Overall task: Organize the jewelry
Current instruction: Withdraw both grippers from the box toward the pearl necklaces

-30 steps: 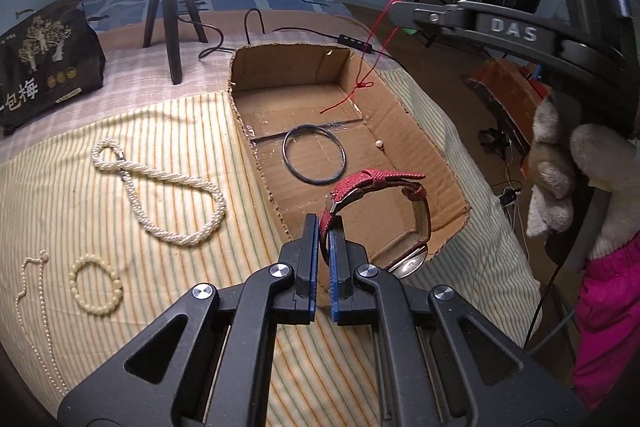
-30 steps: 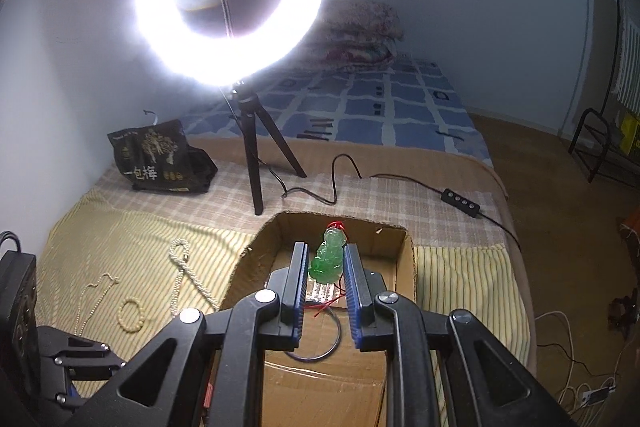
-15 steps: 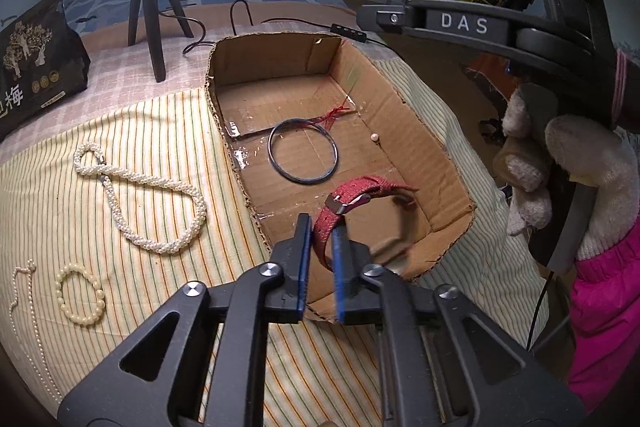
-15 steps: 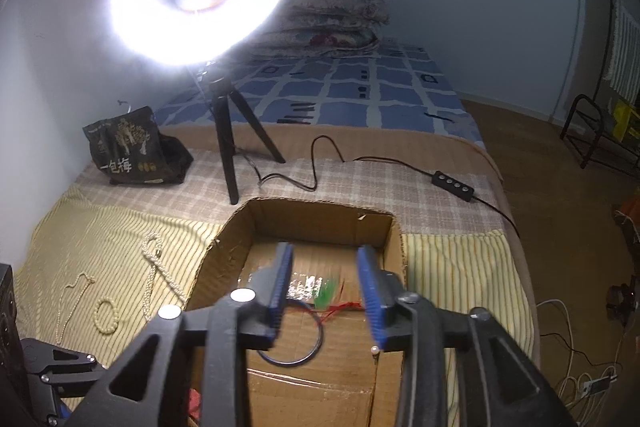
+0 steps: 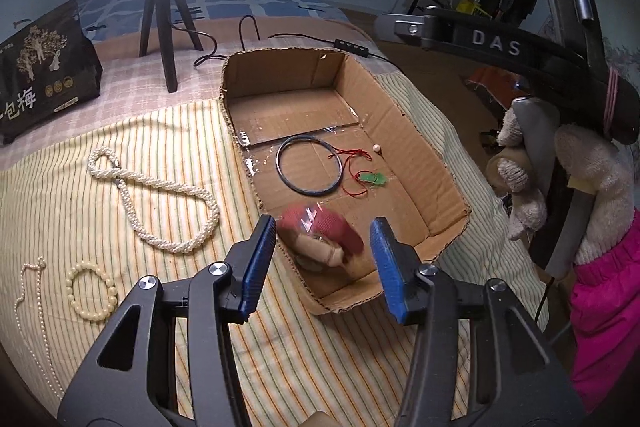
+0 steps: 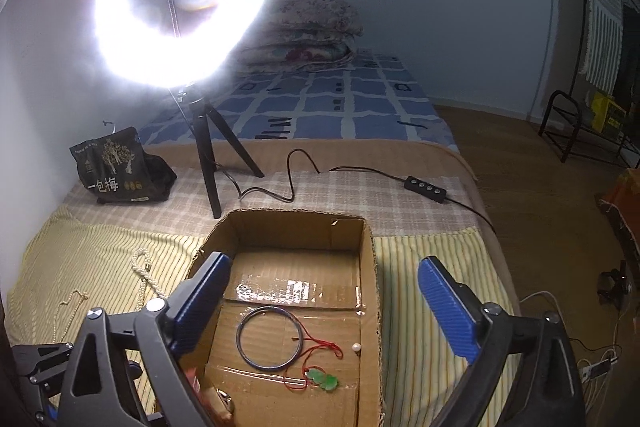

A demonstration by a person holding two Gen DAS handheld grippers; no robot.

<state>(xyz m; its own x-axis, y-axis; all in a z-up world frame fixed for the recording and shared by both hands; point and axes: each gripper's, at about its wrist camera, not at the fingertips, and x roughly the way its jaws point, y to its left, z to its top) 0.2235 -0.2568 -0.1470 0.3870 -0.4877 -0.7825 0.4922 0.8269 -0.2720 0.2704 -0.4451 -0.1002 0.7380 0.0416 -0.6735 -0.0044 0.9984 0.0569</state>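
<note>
Both grippers are hanging spread wide over the cardboard box (image 5: pixel 416 147) on the bed, gripping nothing. The left gripper (image 5: pixel 323 265) is standing open above the red-strapped watch (image 5: pixel 320 239), which is showing blurred at the box's near end; whether it is resting on the floor of the box I cannot tell. The right gripper (image 6: pixel 324 303) is gaping over the green pendant (image 6: pixel 322 379) on its red cord, lying beside the dark bangle (image 6: pixel 270 337) and a loose pearl (image 6: pixel 356 347).

The risk I am seeing: the cord is looping against the bangle, so later pieces dropped in could be tangling there. The rope pearl necklace (image 5: pixel 160 203), bead bracelet (image 5: pixel 91 293) and thin chain (image 5: pixel 38 307) are lying outside on the striped cloth (image 5: pixel 168 131), and any of them could be snagging on the ragged box edge.

Readable: "DAS" on the right gripper's arm (image 5: pixel 496 47), and "包梅" on the black bag (image 5: pixel 44 71).
</note>
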